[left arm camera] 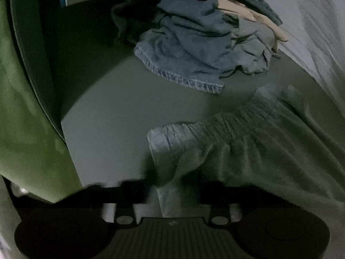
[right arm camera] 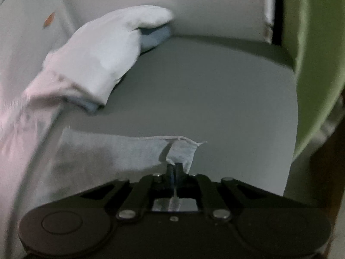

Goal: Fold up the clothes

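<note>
We've got the grey garment flat on the grey surface, left gripper clamped on its waistband side and right gripper pinched on a hem corner, so next we'd lift both evenly and fold it over

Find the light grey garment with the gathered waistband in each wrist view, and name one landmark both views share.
Left wrist view: the grey garment fills the lower right, its waistband running diagonally, cloth between the left gripper fingers.
Right wrist view: only a flat hemmed edge shows at lower left, its corner pinched by the right gripper.
Shared landmark: the green chair edge.
</note>
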`<move>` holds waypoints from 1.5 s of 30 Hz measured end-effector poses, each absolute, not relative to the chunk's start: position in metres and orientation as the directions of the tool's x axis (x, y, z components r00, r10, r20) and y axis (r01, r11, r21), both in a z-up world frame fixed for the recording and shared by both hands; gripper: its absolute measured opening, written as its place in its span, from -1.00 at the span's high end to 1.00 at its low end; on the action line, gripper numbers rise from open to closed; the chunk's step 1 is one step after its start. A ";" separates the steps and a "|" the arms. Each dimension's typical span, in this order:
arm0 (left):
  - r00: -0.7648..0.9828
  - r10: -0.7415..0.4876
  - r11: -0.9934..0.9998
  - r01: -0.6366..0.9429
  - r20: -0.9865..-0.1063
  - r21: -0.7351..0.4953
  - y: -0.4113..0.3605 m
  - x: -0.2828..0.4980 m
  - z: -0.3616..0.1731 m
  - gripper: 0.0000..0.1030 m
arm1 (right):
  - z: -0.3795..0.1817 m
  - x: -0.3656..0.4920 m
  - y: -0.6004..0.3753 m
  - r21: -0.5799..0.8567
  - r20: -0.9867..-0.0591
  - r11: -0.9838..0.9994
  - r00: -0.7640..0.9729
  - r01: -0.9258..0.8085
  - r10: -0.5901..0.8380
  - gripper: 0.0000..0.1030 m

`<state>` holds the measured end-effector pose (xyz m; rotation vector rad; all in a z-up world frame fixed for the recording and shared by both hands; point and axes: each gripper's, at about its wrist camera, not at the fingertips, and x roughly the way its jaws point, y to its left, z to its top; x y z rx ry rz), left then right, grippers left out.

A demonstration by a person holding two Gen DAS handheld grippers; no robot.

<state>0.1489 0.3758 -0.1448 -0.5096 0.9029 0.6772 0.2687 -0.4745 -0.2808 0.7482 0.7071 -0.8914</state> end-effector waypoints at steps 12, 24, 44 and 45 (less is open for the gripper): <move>0.614 0.301 0.628 -0.704 -0.729 -0.333 0.386 0.140 -0.066 0.93 | -0.218 0.198 -0.492 0.816 -0.508 0.085 0.780 0.571 -0.366 0.99; 0.668 0.286 0.559 -0.699 -0.687 -0.446 0.383 0.153 -0.031 0.94 | -0.164 0.191 -0.511 0.852 -0.425 0.116 0.804 0.510 -0.416 0.99; 0.611 0.342 0.486 -0.765 -0.714 -0.422 0.362 0.317 -0.054 0.94 | -0.151 0.524 -0.508 0.601 -0.581 0.467 0.755 0.649 -0.303 0.99; 0.600 0.346 0.487 -0.772 -0.721 -0.409 0.361 0.330 -0.059 0.94 | -0.155 0.548 -0.505 0.581 -0.591 0.487 0.749 0.653 -0.299 0.99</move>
